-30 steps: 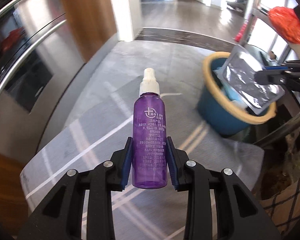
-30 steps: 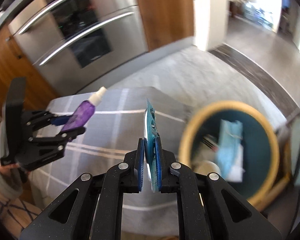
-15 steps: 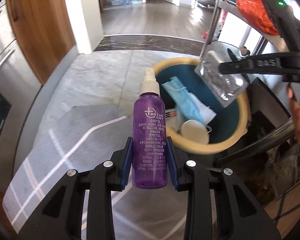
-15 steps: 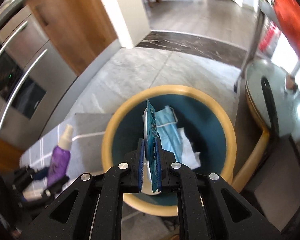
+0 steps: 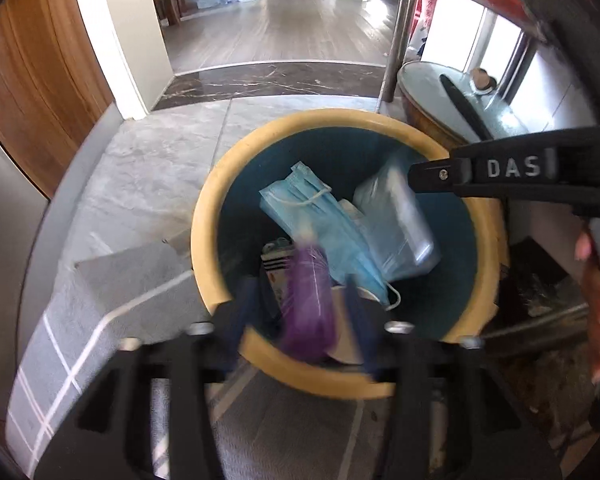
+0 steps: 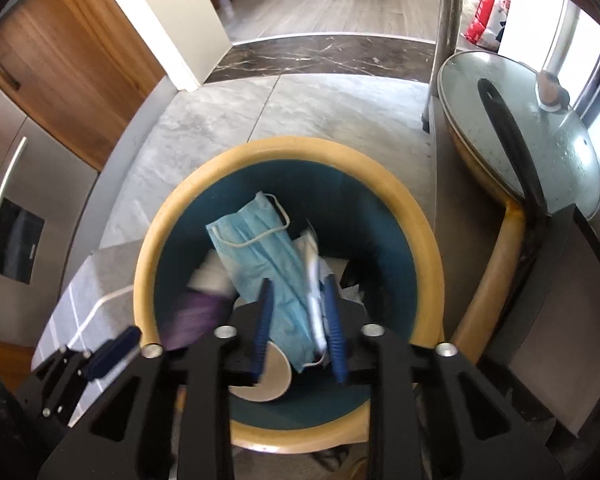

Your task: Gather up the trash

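Your biggest landmark is the bin (image 5: 204,240), teal inside with a yellow rim, standing on the grey tiled floor (image 5: 164,160) against the corner of the checked grey cloth (image 5: 112,292). Both cameras look steeply down into it. Only your right wrist view shows the whole glass-lidded pan (image 6: 540,144) on the dark unit beside the bin, plus the steel fridge door (image 6: 16,200) at far left; your left view cuts the pan off behind your other tool.

Inside the bin lies a blue face mask (image 5: 324,224). Your left view alone shows the clear blister pack (image 5: 400,220) flat-on, free in the bin just beyond the tip of your right claw (image 6: 298,332); from the right wrist it is only a thin pale edge between the blue pads, which do not press on it. Those jaws are opening.

Your left claw (image 5: 300,312) is also opening. The purple spray bottle (image 5: 310,300) sits blurred between its pads, with a gap on either side, over the near inner wall of the bin. Your right view catches it as a purple smear low at the bin's left side, just above the left claw's blue pad.

A pale round disc (image 6: 270,380) at the bin's bottom shows clearly only from the right.
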Demonstrator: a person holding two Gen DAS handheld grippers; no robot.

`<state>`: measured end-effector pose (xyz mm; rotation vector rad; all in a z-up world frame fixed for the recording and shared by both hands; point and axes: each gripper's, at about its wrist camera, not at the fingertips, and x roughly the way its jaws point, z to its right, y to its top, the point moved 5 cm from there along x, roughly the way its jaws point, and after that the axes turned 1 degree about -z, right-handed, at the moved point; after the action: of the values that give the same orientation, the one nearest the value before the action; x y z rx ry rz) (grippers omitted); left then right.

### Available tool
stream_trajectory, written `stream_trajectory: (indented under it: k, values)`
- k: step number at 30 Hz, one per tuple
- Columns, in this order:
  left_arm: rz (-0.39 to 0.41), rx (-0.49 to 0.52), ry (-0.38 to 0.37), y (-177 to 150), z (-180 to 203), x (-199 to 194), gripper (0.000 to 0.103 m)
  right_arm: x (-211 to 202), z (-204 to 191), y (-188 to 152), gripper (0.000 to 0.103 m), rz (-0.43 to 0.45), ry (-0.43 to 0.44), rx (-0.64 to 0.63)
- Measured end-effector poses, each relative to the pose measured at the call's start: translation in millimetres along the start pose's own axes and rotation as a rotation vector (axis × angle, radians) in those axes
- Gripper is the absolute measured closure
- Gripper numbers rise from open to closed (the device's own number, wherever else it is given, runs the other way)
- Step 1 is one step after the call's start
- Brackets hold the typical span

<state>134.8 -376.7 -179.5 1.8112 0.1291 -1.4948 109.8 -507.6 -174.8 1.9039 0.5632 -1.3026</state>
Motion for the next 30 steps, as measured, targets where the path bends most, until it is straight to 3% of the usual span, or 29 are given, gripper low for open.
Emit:
stream_trajectory:
  k: [4, 7, 12, 19, 21, 26, 30]
  values:
    - [0.027, -0.011, -0.024, 0, 1, -11, 0.036, -1, 5, 4, 0.045, 0.007, 0.019, 0.044]
    - [0.039, -0.036, -0.026, -8, -5, -26, 0.036, -3, 3, 3, 0.038, 0.004, 0.049, 0.046]
    - [0.050, -0.085, -0.010, -34, -21, -66, 0.036, -17, -10, -7, 0.031, -0.002, 0.055, 0.009]
    - [0.091, -0.175, 0.031, -76, -46, -137, 0.026, -61, -44, -36, 0.017, 0.038, 0.100, -0.030]
    - [0.120, -0.194, 0.066, -91, -53, -159, 0.019, -75, -60, -53, 0.016, 0.048, 0.100, -0.095]
    - [0.149, -0.232, 0.139, -131, -69, -201, 0.015, -108, -79, -93, 0.009, 0.091, 0.124, -0.159]
    - [0.170, -0.333, 0.189, -162, -82, -231, 0.012, -127, -85, -123, 0.007, 0.108, 0.127, -0.180]
